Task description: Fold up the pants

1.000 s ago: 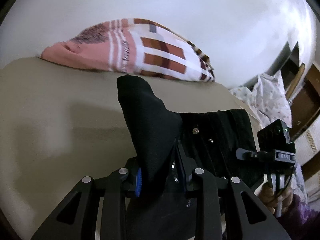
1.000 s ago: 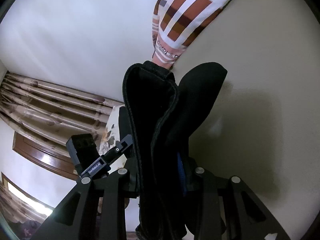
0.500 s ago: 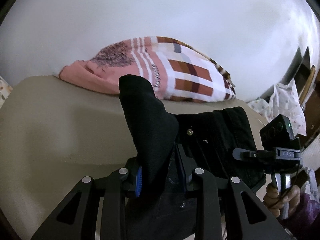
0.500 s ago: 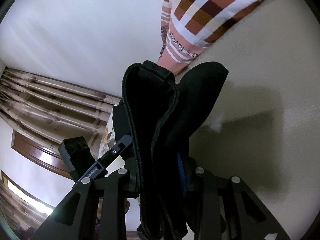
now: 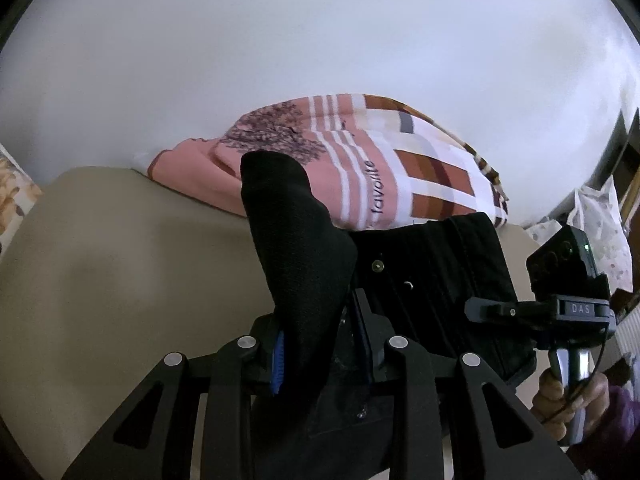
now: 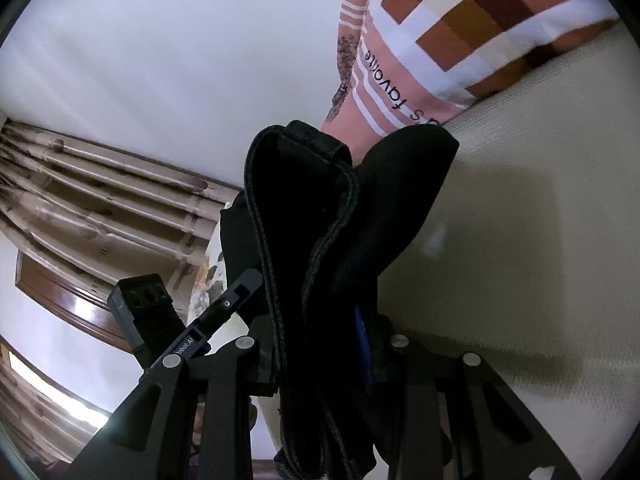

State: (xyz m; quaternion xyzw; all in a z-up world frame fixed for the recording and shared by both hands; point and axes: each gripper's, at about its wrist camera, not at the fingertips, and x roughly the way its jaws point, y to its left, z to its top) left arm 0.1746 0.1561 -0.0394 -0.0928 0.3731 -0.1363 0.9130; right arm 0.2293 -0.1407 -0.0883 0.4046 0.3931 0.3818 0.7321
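Both grippers hold the pants (image 5: pixel 432 280) up off the bed (image 5: pixel 120 280). The left gripper (image 5: pixel 320 344) has its fingers closed narrow on a bunch of black cloth that stands up between them; the waistband part, with its metal buttons, stretches from there toward the right gripper (image 5: pixel 568 308), seen at the right edge of the left wrist view with the person's hand (image 5: pixel 568 396) on its handle.

In the right wrist view the right gripper's fingers (image 6: pixel 364 344) are likewise pinched on the pants, gripping a stitched hem or band edge plus a second layer of cloth beside it. At least two layers are in that grip.

Position: the pants hang in the air between the two grippers, above the beige bed, near a pink striped and checked pillow (image 5: pixel 380 168) at the wall (image 5: pixel 320 40). The lower part of the pants is out of view, so I cannot tell whether it touches the bed.

Progress, judged: early to middle. The cloth seems gathered and doubled at the grips, so one lengthwise fold may be made, but nothing lies flat yet. Still to do: lay the pants on the bed, smooth them, fold across, release.
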